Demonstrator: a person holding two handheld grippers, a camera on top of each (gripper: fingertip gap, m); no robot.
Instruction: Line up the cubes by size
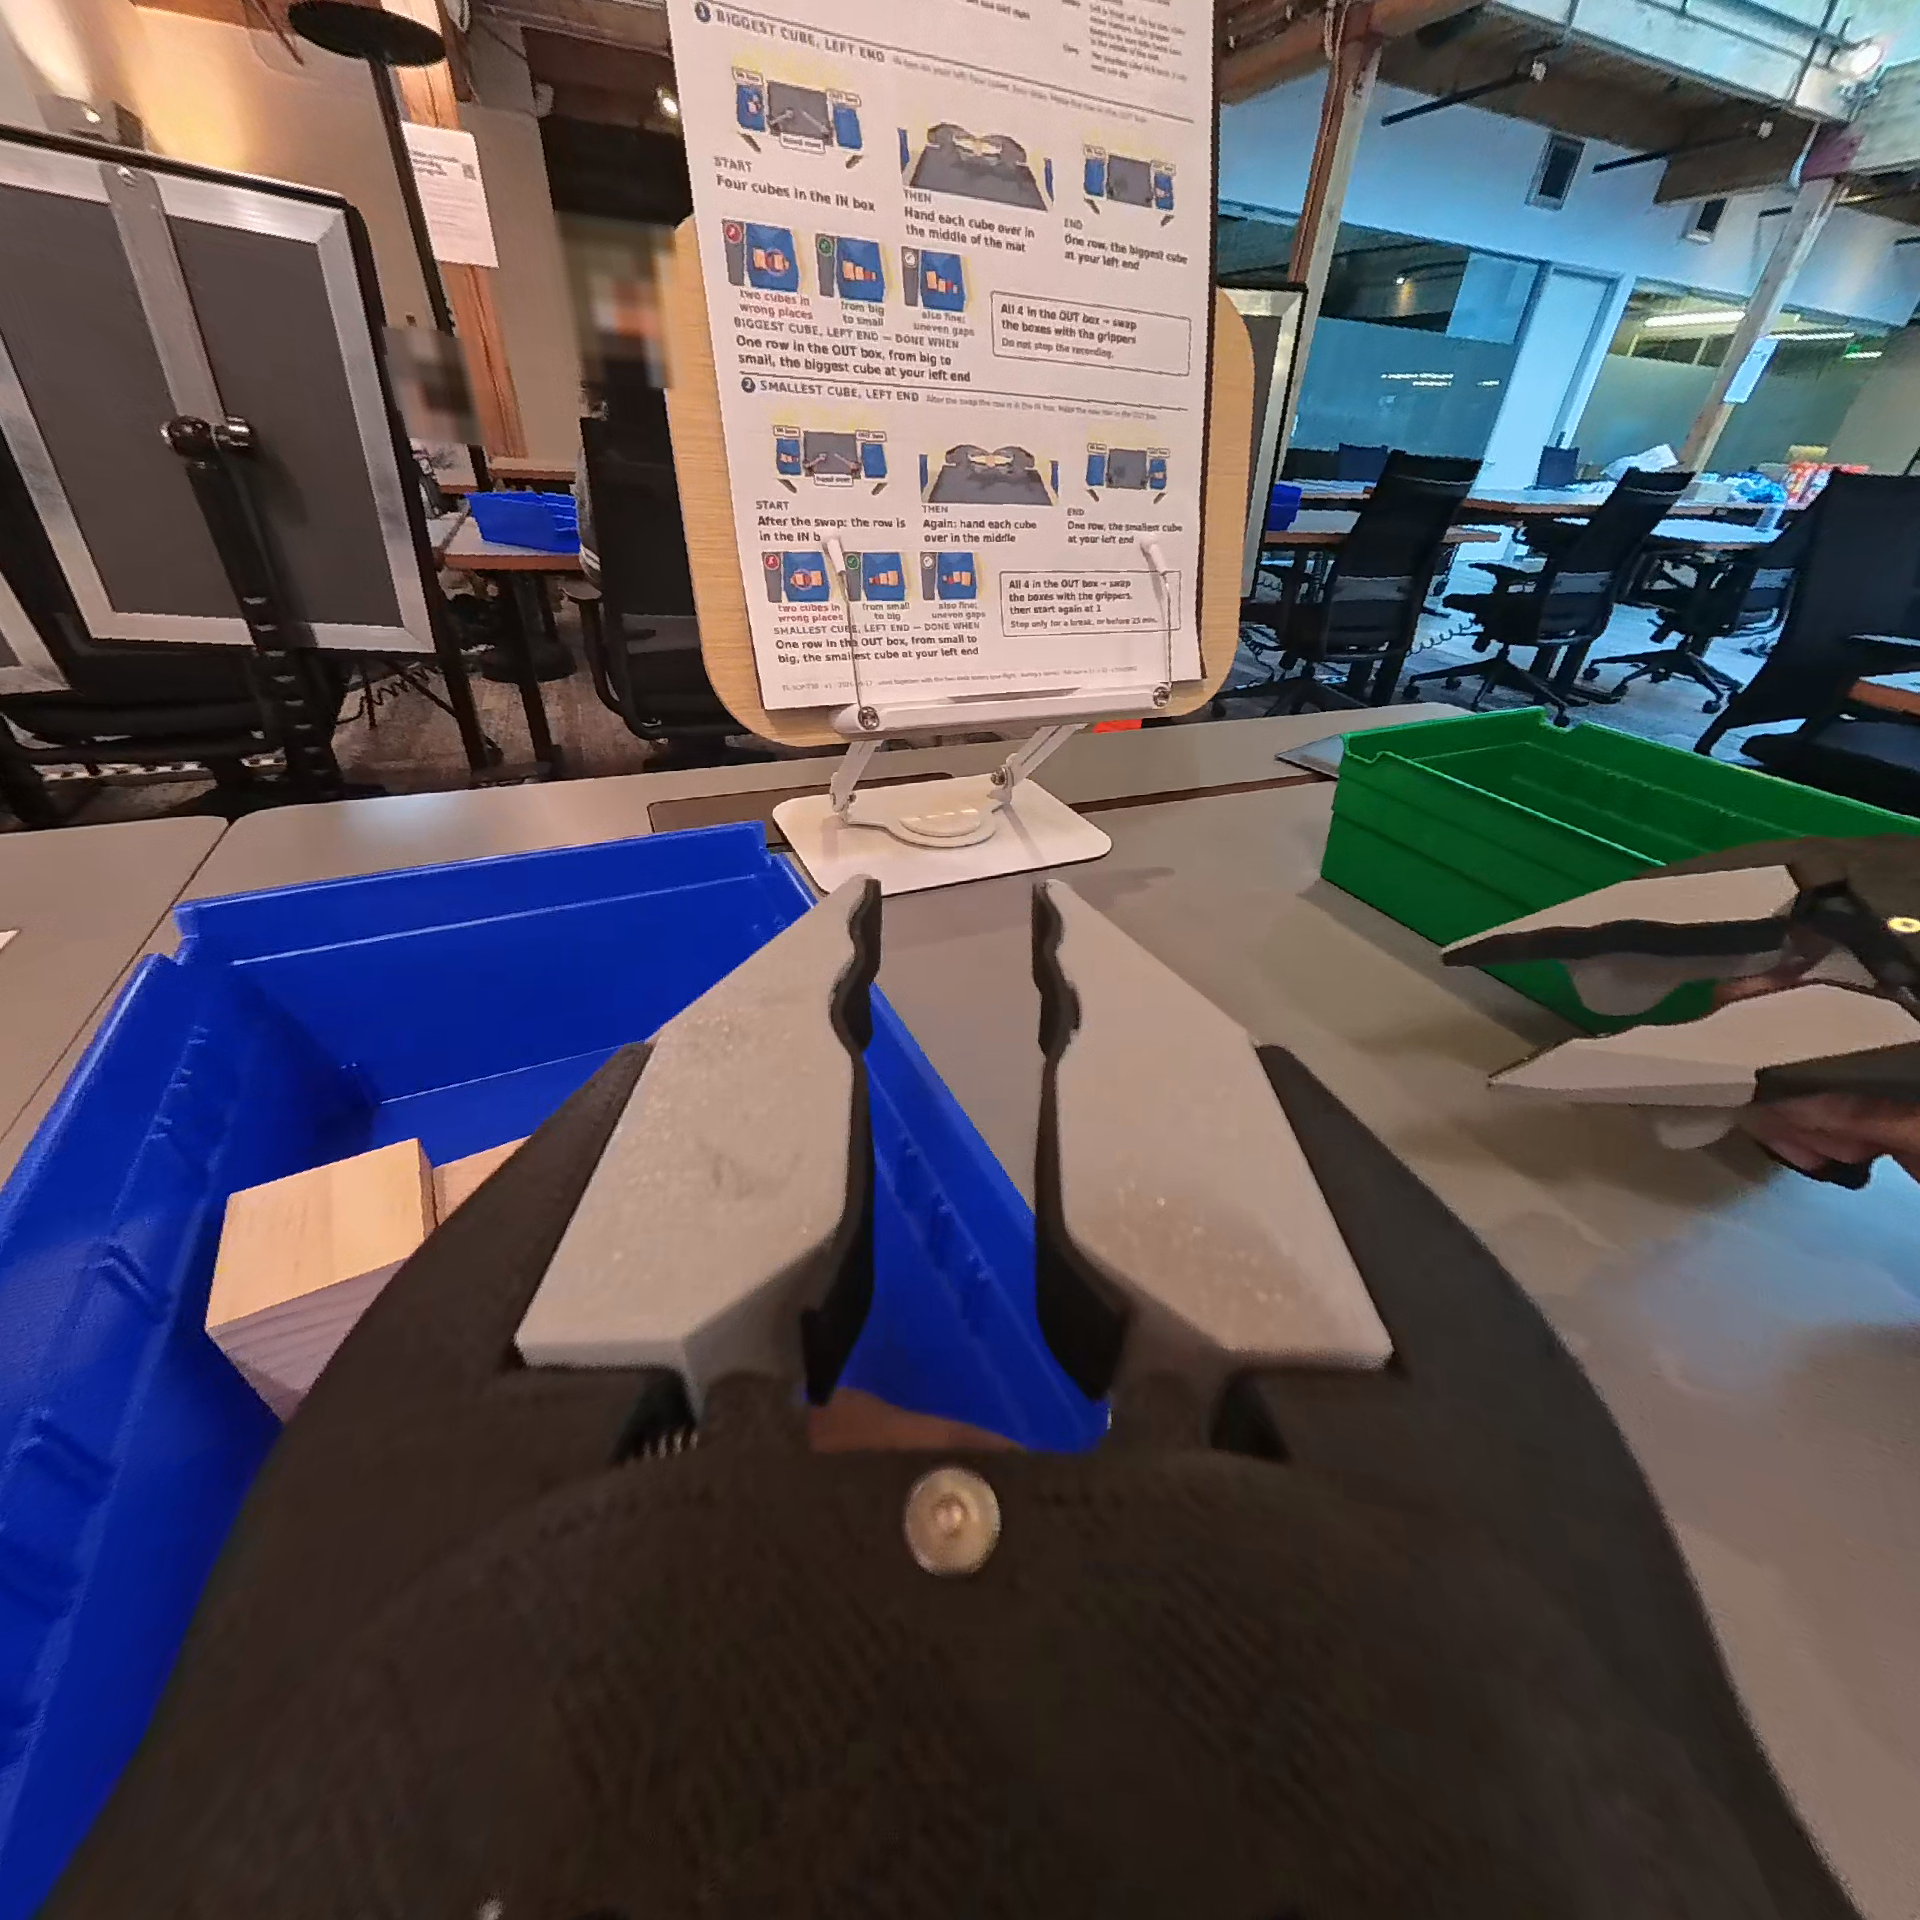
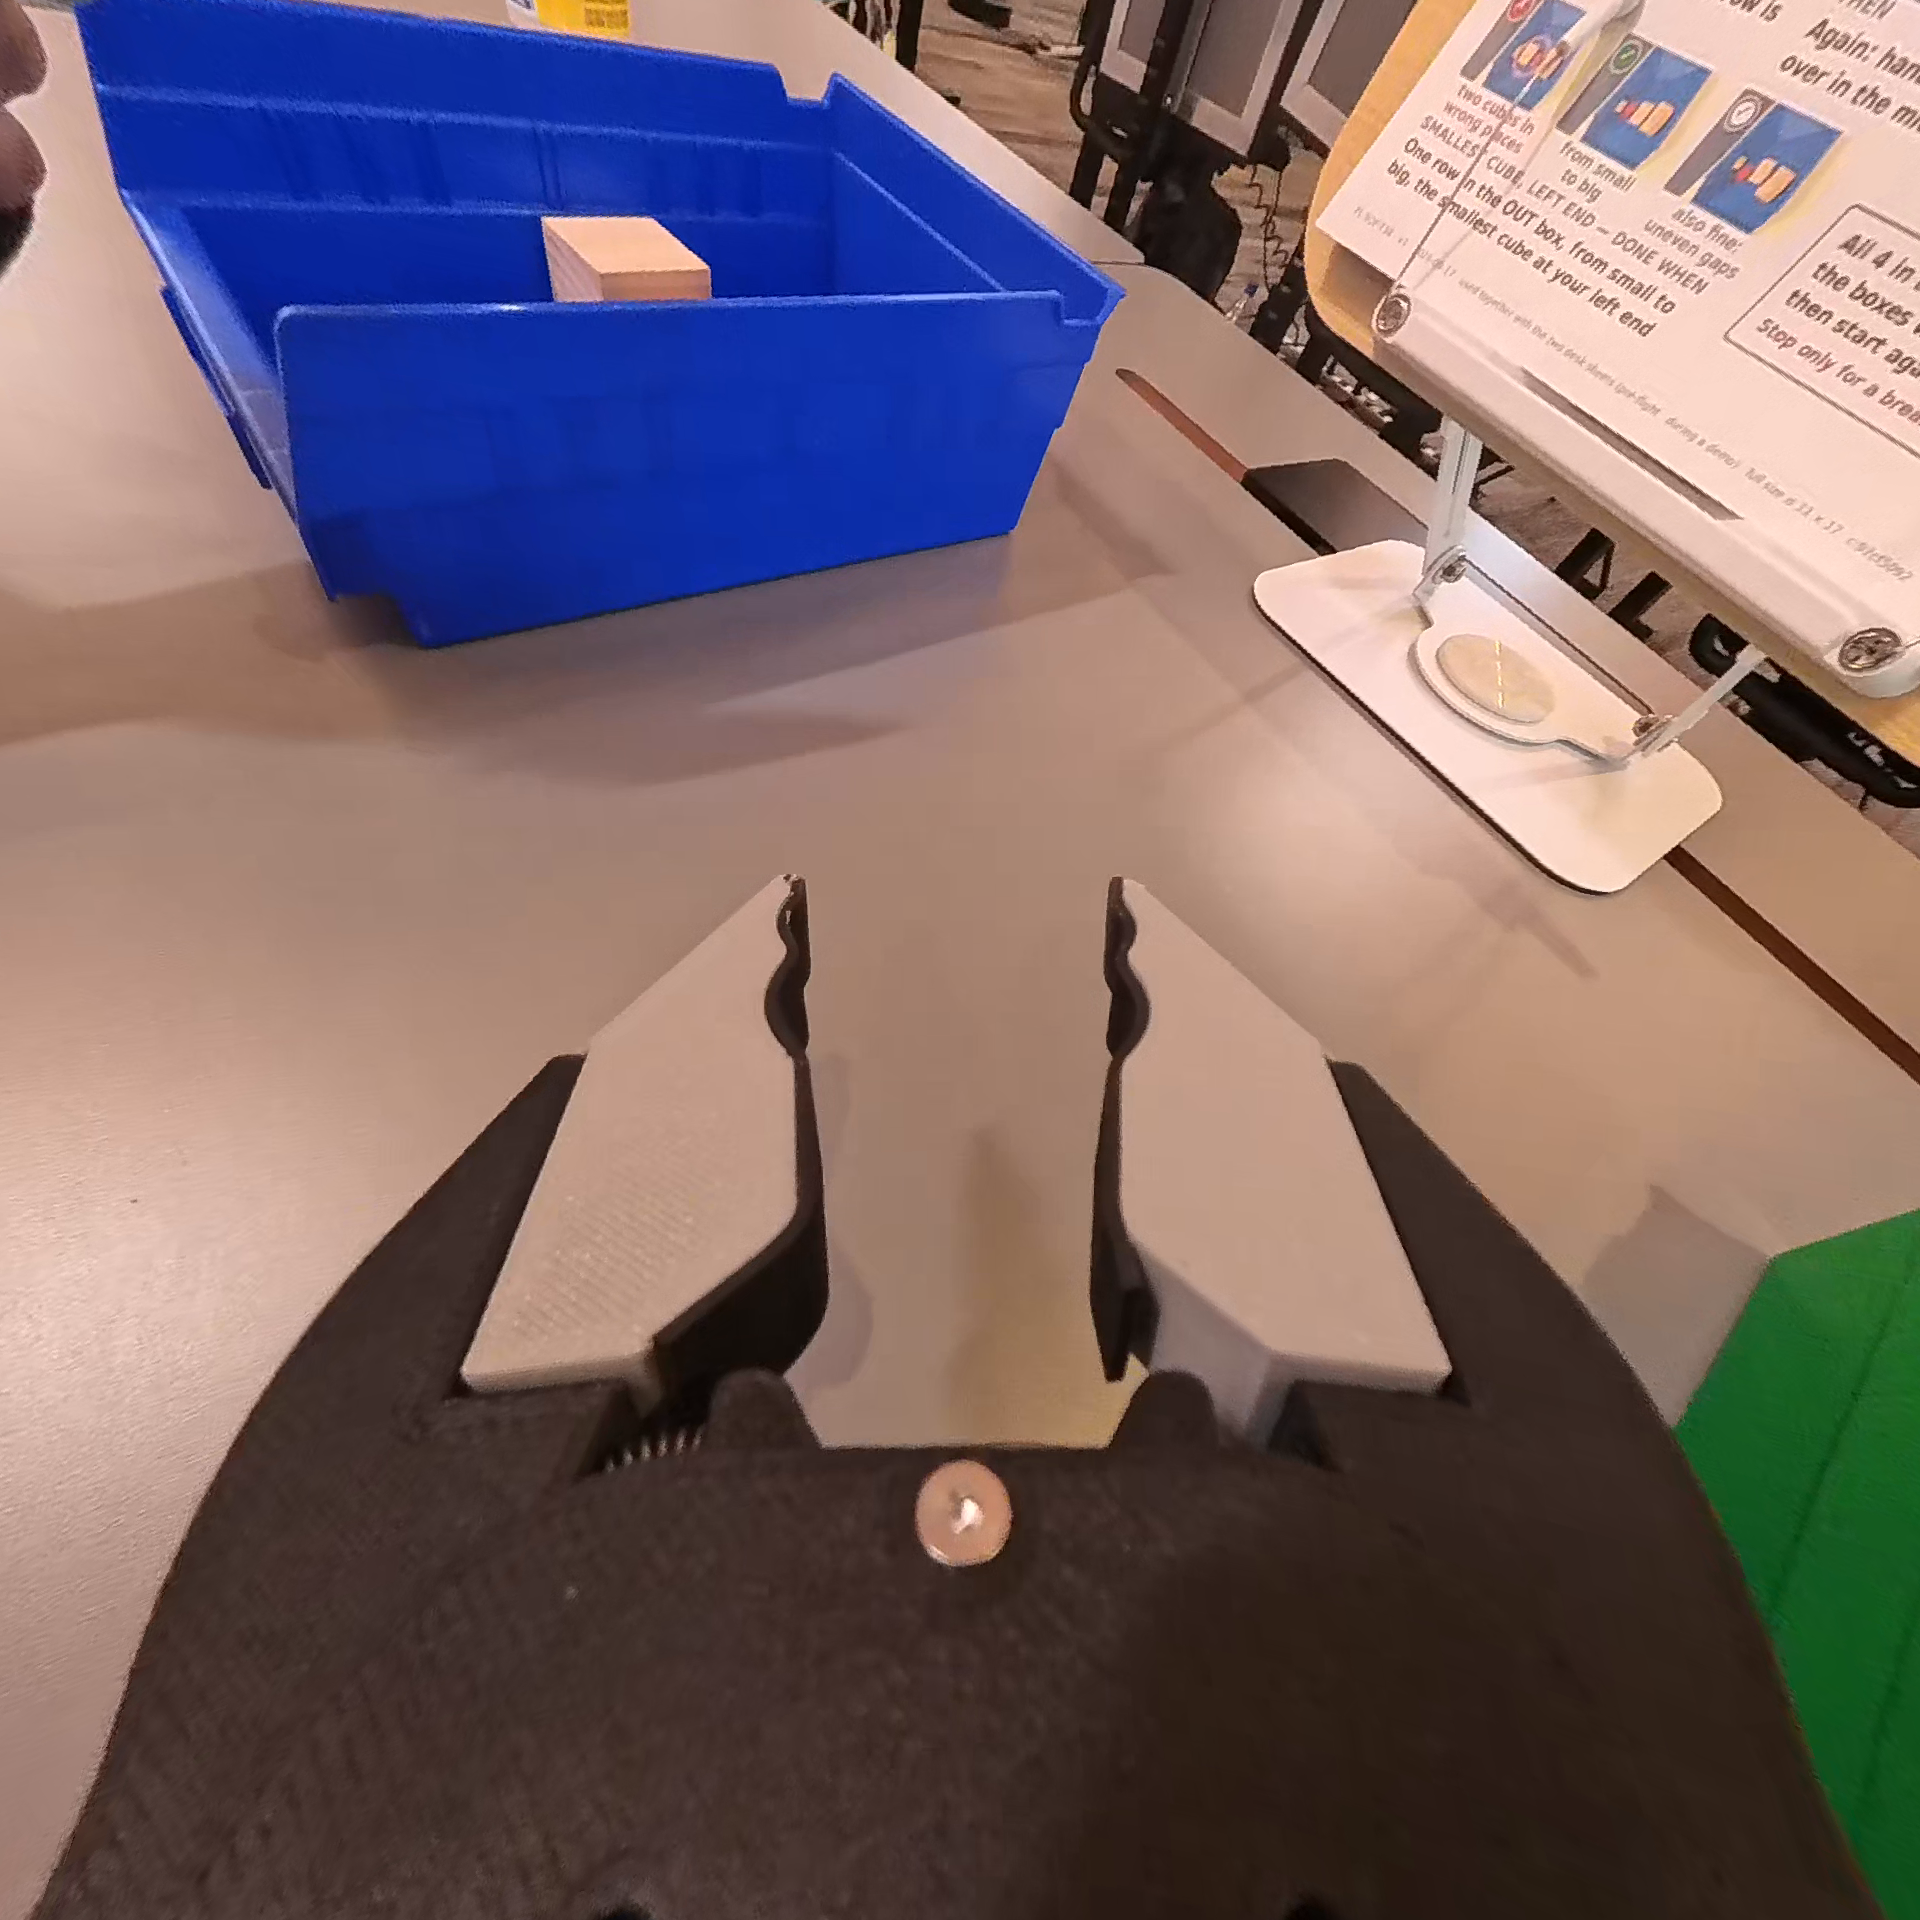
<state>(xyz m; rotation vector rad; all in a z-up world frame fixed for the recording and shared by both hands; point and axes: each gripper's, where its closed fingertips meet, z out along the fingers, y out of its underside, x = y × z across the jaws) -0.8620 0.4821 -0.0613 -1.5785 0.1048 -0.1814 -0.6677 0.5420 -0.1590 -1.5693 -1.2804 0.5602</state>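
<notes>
Here the left gripper (image 1: 951, 925), grey-fingered on a black body, hangs with its jaws parted and nothing between them, over the right-hand wall of a deep blue plastic bin (image 1: 343, 997). Below and to its left, inside that bin, sits a pale square-edged wooden cube (image 1: 312, 1262), with the corner of a second wooden block (image 1: 473, 1174) just beside it, mostly hidden by the gripper body.

The right gripper (image 2: 956, 894), likewise gaping and empty, hovers over bare smooth grey tabletop (image 2: 416, 935). Ahead of it and to its left stands the blue bin, with one wooden cube showing above its near wall. Off its right side is the corner of a green plastic bin (image 2: 1808, 1455). Ahead and to its right, a white folding stand (image 2: 1496, 717) props up a printed instruction sheet (image 2: 1662, 208) on a wooden board.

Beyond the table's far edge lies an open office: black swivel chairs (image 1: 1351, 582), long desks, timber posts, and a framed dark panel (image 1: 197, 416) to the left.
</notes>
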